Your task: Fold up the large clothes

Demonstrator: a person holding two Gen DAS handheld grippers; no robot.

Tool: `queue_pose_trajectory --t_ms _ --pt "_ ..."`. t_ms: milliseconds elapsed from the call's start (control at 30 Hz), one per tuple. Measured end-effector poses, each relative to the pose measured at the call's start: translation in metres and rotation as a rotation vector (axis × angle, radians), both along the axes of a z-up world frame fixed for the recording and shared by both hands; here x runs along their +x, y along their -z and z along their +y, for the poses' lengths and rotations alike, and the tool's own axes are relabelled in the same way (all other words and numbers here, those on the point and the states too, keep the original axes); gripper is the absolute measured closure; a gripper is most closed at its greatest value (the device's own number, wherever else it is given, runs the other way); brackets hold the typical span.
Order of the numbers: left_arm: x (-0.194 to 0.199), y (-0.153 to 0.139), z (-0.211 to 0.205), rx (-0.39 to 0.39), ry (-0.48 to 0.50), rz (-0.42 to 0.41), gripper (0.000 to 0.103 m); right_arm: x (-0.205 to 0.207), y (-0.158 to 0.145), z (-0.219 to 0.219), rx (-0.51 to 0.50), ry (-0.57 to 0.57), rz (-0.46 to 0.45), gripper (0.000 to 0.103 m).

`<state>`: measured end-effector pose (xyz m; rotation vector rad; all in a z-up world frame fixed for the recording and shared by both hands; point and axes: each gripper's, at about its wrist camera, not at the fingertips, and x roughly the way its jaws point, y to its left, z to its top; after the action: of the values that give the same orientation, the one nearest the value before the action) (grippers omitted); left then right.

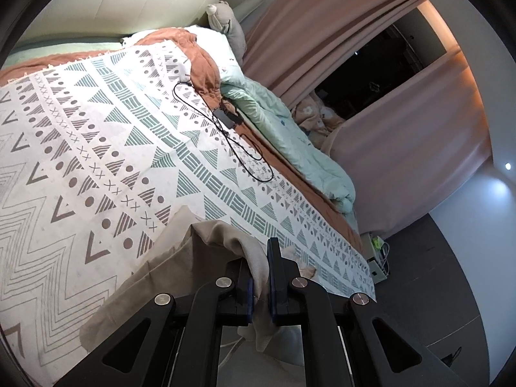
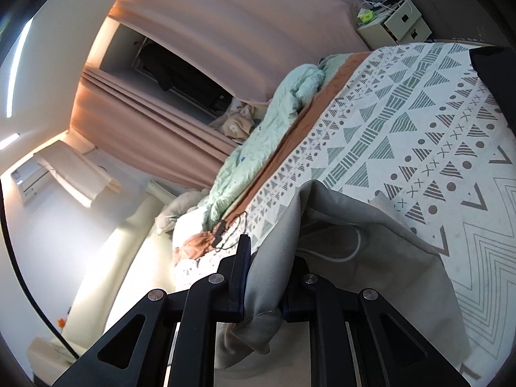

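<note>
No brand, label or writing can be read anywhere in either view. Your left gripper (image 1: 259,277) is clamped on a bunched fold of the large beige cloth garment (image 1: 135,293), the fabric pinched between its blue pads and hanging below them; the rest of the garment drapes down to the left over the edge of the bed. Your right gripper (image 2: 262,277) is likewise clamped on a thick fold of the same beige garment (image 2: 387,258), which spreads to the right across the bed and shows a pale drawstring loop near the fingers. The garment lies on a white bedspread with green and brown triangles, dots, crosses and zigzags (image 1: 96,148). On that bedspread, well apart from the garment, rests a small dark charger block with a thin black cable looped around it (image 1: 227,119). A crumpled mint-green quilt (image 1: 290,135) lies along the far side of the bed against the pink curtains (image 1: 322,32), and a grey plush toy (image 1: 225,16) sits at the head. A pale bedside cabinet with drawers (image 2: 400,21) holds cables and a small yellow-green object on top.
</note>
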<state>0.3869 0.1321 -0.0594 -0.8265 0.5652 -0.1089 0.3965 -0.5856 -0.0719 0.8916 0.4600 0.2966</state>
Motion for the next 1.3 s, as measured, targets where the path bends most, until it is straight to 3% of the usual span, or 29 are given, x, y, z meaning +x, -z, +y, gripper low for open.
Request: queue_pose_trajectory --t_ms 167,267,300,333,400,433,600,667,933,1100,1300 --pt "0.035 0.021 -0.002 -0.005 -0.003 0.083 0.095 0.032 0.022 0.002 -0.004 0.007 0.051 0.085" --pt "0.052 0.036 -0.007 0.015 0.0 0.136 0.079 0.048 0.04 0.004 -0.024 0.016 0.101 0.077" --pt "0.055 0.042 -0.009 0.02 0.001 0.149 0.059 0.051 0.044 0.004 -0.03 0.02 0.121 0.066" --pt "0.057 0.048 -0.011 0.016 -0.005 0.153 0.032 0.054 0.05 0.003 -0.037 0.03 0.148 0.051" --pt "0.055 0.059 -0.012 0.003 -0.036 0.131 0.005 0.053 0.057 -0.001 -0.045 0.057 0.171 0.031" --pt "0.053 0.062 -0.012 -0.001 -0.05 0.125 0.001 0.051 0.058 -0.002 -0.05 0.067 0.174 0.027" --pt "0.054 0.083 -0.007 -0.055 -0.037 0.179 0.002 0.041 0.06 -0.001 -0.059 0.087 0.19 0.027" --pt "0.044 0.08 -0.003 -0.032 -0.055 0.171 0.001 0.043 0.058 0.008 -0.079 0.075 0.203 0.027" --pt "0.004 0.088 0.021 0.022 -0.096 0.225 0.002 0.06 0.039 0.085 -0.201 -0.074 0.212 0.027" --pt "-0.02 0.096 0.035 0.047 -0.111 0.25 0.004 0.07 0.026 0.142 -0.33 -0.157 0.199 0.027" --pt "-0.042 0.106 0.048 0.053 -0.118 0.27 0.016 0.081 0.021 0.192 -0.381 -0.222 0.216 0.029"
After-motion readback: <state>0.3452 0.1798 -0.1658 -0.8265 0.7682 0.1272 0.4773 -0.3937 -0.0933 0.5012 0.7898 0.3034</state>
